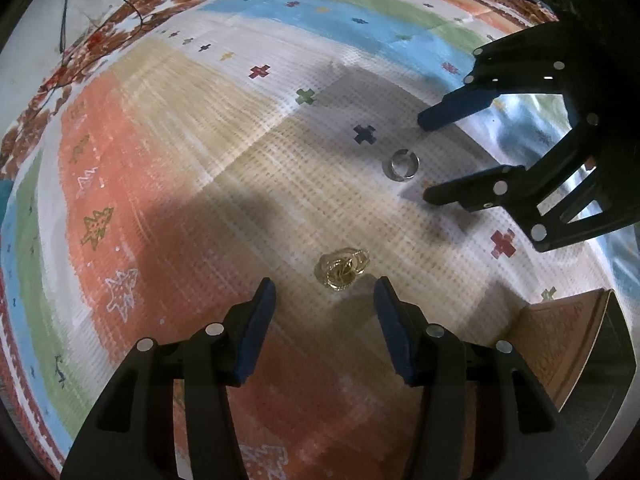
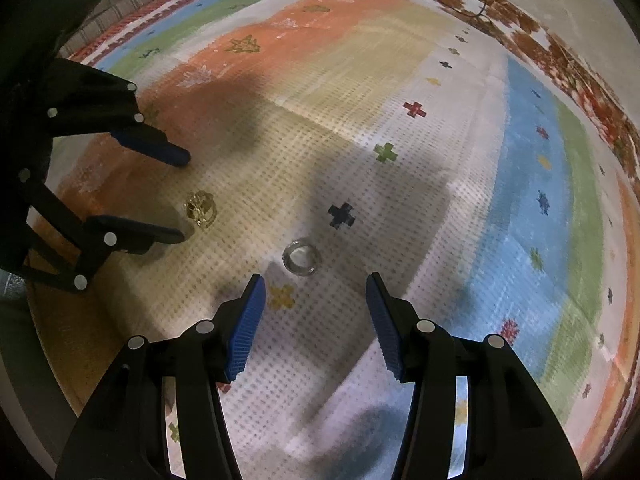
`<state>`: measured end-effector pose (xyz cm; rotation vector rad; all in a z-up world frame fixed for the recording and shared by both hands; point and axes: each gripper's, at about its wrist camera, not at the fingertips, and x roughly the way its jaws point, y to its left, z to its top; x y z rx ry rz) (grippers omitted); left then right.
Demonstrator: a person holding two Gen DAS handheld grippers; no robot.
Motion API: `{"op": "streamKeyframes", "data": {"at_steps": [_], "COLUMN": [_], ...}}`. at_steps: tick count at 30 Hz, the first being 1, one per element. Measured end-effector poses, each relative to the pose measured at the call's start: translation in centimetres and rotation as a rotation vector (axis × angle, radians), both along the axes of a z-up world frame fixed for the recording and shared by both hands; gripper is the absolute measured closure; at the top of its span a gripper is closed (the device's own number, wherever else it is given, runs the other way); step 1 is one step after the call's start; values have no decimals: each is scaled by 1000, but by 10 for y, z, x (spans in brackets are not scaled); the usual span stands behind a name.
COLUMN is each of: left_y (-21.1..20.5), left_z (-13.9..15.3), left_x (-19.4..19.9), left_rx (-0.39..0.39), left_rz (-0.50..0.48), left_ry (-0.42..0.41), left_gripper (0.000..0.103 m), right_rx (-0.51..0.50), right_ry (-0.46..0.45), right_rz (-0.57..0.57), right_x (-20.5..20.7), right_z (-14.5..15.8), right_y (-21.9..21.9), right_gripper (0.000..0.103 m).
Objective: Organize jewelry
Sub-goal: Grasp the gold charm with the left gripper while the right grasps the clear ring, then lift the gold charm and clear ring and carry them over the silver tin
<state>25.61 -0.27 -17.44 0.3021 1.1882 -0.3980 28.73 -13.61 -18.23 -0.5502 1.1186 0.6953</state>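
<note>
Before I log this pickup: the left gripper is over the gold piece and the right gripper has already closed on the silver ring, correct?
Not quite. The right gripper is open, its fingers short of the silver ring, which lies free on the rug, as the right wrist view shows. The left gripper is indeed over the gold piece.

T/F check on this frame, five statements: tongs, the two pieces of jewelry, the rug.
1. Both pieces lie on the rug. True.
2. The left tongs grip the gold piece. False: the tongs are open, the piece lies just ahead of the tips, untouched.
3. The silver ring lies ahead of the open right tongs. True.
4. The ring and the gold piece touch each other. False: they lie apart.
5. The ring sits on the dark blue cross. False: it lies beside it.
</note>
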Motion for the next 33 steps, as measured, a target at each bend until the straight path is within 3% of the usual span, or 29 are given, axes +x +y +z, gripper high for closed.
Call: {"op": "streamKeyframes", "data": {"at_steps": [8, 14, 19, 27, 33], "left_y": [-4, -7, -9, -9, 1], "left_z": [-5, -7, -8, -5, -1], "left_x": [7, 9, 9, 7, 3], "left_rx": [-11, -23, -50, -62, -72], "left_rz": [-41, -67, -71, -39, 45], "left_ry": [-14, -22, -16, -15, -16], "left_gripper": [59, 67, 87, 87, 87], "right_rx": [-13, -16, -14, -23, -21], "right_ry": [-11, -18, -10, -29, -22], "right_rz": [27, 26, 47, 47, 14], "right_x": [4, 5, 2, -2, -4], "right_z": [-3, -4, -5, -4, 1], "right_y": [8, 7, 12, 13, 12], "right_gripper": [51, 67, 81, 83, 83]}}
